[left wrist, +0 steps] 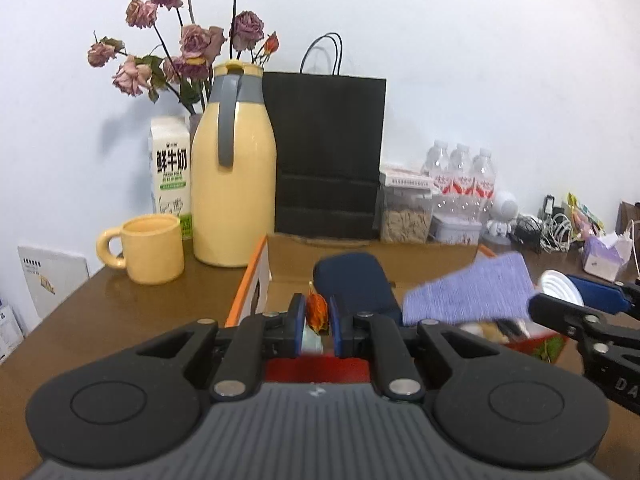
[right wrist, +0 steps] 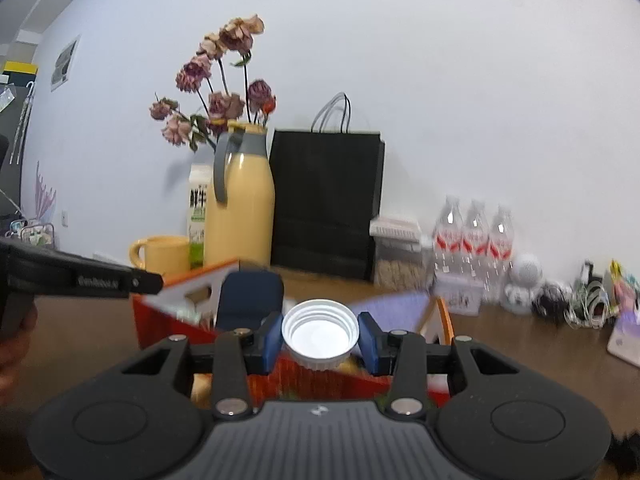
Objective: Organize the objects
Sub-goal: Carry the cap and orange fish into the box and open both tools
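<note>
Both hands look to be lifting things out of the open cardboard box (left wrist: 256,280) on the brown tabletop (left wrist: 120,300), so the step in hand is the carry after a pick-up. The left tool (left wrist: 316,316) is nearly shut, pinching a small orange-red wrapped thing (left wrist: 317,312) that stands upright between its blue pads; what it is I cannot tell. The right tool (right wrist: 320,338) stands partly open with its pads pressed on the sides of a white ribbed cup (right wrist: 319,334), held above the box. The cup's mouth faces back toward the right wrist camera, so its axis runs roughly along the fingers, bottom pointing away toward the wall. A dark blue case (left wrist: 354,284) and a lilac cloth (left wrist: 468,294) rest in the box. Next, each thing needs a free spot on the tabletop; the cup should be turned upright before release, and the hands kept clear of the yellow mug (left wrist: 152,248) and jug (left wrist: 234,176).
</note>
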`<state>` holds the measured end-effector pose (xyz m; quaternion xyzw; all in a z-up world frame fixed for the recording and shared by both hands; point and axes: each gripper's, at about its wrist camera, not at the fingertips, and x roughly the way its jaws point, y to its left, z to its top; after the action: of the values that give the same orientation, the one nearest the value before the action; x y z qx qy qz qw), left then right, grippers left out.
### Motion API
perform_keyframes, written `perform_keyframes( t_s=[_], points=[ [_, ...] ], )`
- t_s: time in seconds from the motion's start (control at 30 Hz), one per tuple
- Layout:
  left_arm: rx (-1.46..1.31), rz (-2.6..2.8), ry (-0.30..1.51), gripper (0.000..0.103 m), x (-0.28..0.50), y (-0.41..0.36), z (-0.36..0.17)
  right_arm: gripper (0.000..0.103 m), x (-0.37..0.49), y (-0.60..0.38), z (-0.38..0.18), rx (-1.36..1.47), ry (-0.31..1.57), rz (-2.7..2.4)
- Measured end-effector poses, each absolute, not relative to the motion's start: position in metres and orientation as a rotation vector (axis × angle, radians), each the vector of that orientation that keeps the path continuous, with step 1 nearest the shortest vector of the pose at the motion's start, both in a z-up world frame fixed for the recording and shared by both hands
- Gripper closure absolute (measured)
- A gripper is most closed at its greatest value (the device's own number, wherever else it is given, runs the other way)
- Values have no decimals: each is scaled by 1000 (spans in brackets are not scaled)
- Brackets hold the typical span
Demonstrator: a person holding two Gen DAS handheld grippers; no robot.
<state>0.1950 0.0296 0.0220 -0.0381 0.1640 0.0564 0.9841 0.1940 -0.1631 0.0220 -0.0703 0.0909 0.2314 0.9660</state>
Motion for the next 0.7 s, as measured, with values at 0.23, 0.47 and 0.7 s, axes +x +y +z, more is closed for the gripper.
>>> perform_keyframes(
  t_s=[0.23,0.47,0.7],
  points=[
    [-78,136,335,89,235,40,28,64,240,-128,35,-152,184,460],
    [-101,148,376,89,273,57,20,64,289,-102,25,-156,239,452],
    [-102,145,410,88,297,66,12,64,318,-102,12,-120,290,466]
  ],
)
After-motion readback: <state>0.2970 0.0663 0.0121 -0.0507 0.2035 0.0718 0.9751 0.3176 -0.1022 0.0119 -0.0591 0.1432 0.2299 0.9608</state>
